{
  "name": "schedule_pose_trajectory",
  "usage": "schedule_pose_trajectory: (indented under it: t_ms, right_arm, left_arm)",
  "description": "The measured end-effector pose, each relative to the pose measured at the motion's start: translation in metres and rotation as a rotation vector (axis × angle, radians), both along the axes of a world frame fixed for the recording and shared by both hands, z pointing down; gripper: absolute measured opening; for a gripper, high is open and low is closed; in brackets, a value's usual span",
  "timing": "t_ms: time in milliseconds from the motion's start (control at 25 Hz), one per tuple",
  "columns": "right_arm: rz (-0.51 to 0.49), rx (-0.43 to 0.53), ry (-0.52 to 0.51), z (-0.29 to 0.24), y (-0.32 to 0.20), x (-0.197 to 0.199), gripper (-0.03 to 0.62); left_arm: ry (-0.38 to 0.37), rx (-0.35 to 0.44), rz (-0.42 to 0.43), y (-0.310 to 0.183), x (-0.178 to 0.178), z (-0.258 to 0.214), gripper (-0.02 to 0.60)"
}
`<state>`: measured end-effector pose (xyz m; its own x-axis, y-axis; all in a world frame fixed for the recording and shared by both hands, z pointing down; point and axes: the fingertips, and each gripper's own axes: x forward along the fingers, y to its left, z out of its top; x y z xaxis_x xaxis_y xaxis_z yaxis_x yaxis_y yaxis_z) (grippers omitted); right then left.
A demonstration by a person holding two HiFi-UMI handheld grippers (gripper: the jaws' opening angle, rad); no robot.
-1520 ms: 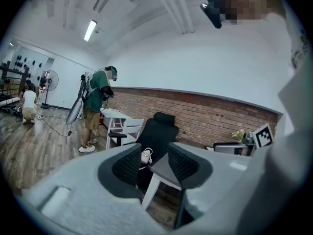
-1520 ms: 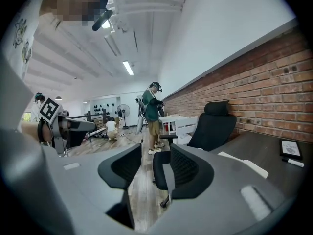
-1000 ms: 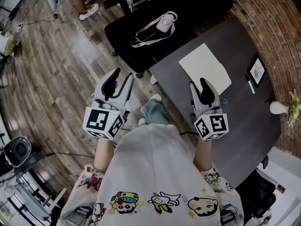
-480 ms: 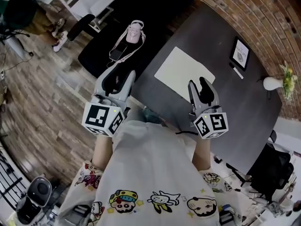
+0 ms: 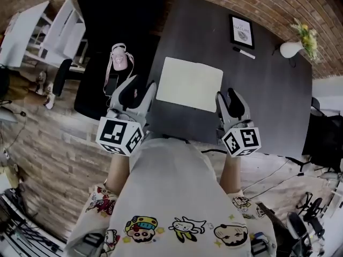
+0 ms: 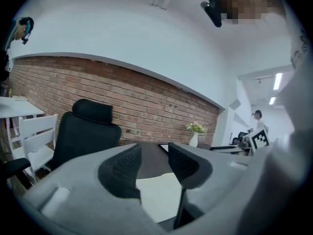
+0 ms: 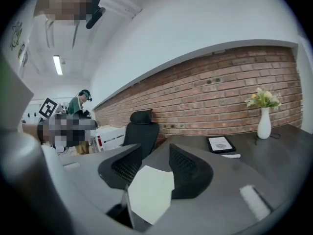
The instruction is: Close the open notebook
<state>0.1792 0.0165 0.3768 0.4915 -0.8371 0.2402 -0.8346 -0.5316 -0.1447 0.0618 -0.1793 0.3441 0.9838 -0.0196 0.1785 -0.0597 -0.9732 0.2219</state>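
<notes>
The open notebook [image 5: 189, 83] lies flat with blank white pages on the dark table [image 5: 268, 100], near its front edge. My left gripper [image 5: 138, 90] hovers at the table's front left corner, just left of the notebook, jaws open and empty. My right gripper [image 5: 229, 98] is over the front edge, just right of the notebook, also open and empty. In the left gripper view the notebook [image 6: 159, 195] shows between and beyond the left gripper [image 6: 154, 165]. The right gripper view has the white page [image 7: 149, 192] ahead of the right gripper [image 7: 154, 163]. Neither gripper touches it.
A black office chair [image 5: 115, 15] stands left of the table with a pink bag [image 5: 119, 58] on its seat. A framed picture [image 5: 242, 31], a pen [image 5: 246, 52] and a vase of flowers [image 5: 292, 47] sit at the table's far side by the brick wall.
The person has turned to face the table. The notebook, once off to the upper right, now lies straight ahead between both grippers, which stay open.
</notes>
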Motion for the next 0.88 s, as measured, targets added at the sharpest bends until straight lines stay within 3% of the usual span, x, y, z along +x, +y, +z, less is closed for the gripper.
schedule_pose_trajectory:
  t_ms: [160, 400, 880]
  right_arm:
    - [0.11, -0.012, -0.019, 0.005, 0.023, 0.009, 0.175]
    - [0.192, -0.043, -0.052, 0.019, 0.043, 0.006, 0.175]
    - [0.201, -0.071, -0.102, 0.045, 0.05, 0.006, 0.175]
  left_arm:
    - [-0.012, -0.013, 0.109, 0.009, 0.032, 0.002, 0.166]
    - [-0.042, -0.032, 0.217, 0.027, 0.055, 0.012, 0.166]
    - [-0.112, -0.094, 0.266, 0.053, 0.057, 0.049, 0.166]
